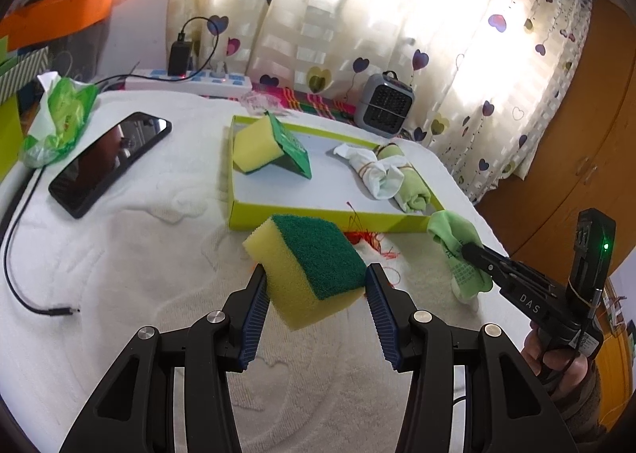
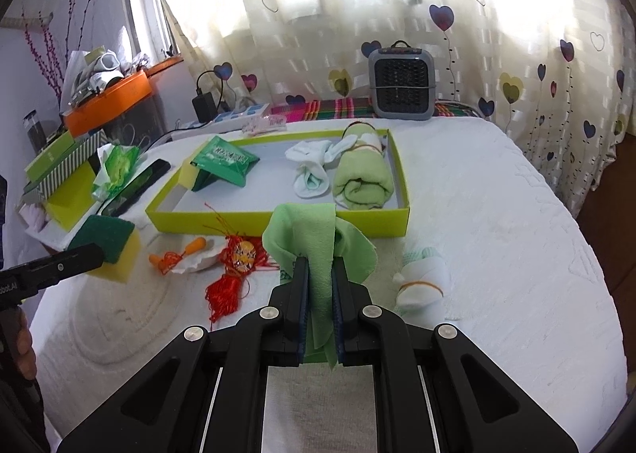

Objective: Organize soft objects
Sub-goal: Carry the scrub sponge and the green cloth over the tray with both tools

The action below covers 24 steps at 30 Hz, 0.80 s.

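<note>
My left gripper [image 1: 315,274] is shut on a yellow sponge [image 1: 302,278] with a dark green scouring face, lifted off the white bedcover just in front of the lime-green tray [image 1: 318,220]. My right gripper [image 2: 320,266] is shut on a light green sock [image 2: 314,234] that hangs over its fingers, near the tray's front wall [image 2: 278,218]. The tray holds a wrapped sponge [image 2: 222,162], a white sock bundle [image 2: 314,174] and a rolled green cloth [image 2: 361,178]. In the left wrist view the right gripper [image 1: 473,252] carries the sock [image 1: 457,246] at the tray's near right corner.
A tied white sock bundle [image 2: 421,286] lies on the bedcover to the right of my right gripper. A red tassel ornament [image 2: 234,266] and an orange item [image 2: 190,250] lie before the tray. A phone [image 1: 107,162], a cable [image 1: 24,286], a tissue pack [image 1: 59,119] and a grey heater [image 1: 383,105] surround it.
</note>
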Motion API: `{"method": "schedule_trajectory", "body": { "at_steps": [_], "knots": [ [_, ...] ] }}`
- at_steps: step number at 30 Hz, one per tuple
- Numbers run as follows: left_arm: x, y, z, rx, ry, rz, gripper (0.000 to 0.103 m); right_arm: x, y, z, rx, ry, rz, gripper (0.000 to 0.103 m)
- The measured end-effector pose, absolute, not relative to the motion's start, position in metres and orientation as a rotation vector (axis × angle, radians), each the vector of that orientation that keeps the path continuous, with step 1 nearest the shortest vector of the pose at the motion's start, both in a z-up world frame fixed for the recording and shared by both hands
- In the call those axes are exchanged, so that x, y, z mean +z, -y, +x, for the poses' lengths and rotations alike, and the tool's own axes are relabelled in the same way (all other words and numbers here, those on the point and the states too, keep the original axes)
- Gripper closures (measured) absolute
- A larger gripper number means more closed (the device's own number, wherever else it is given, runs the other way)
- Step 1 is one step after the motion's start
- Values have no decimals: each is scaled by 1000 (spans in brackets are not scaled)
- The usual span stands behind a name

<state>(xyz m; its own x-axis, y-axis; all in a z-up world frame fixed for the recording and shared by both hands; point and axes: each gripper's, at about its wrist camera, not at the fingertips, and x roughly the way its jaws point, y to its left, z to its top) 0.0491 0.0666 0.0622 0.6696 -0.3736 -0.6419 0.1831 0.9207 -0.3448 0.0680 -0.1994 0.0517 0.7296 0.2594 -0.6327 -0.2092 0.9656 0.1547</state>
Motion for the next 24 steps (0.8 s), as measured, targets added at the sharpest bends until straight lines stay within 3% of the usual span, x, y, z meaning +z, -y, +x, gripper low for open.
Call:
{"method": "schedule_trajectory", "body": {
  "at_steps": [24],
  "knots": [
    [81,-68,76,-336,-745,-238,56,88,230,81,196,-612,144,92]
  ]
}}
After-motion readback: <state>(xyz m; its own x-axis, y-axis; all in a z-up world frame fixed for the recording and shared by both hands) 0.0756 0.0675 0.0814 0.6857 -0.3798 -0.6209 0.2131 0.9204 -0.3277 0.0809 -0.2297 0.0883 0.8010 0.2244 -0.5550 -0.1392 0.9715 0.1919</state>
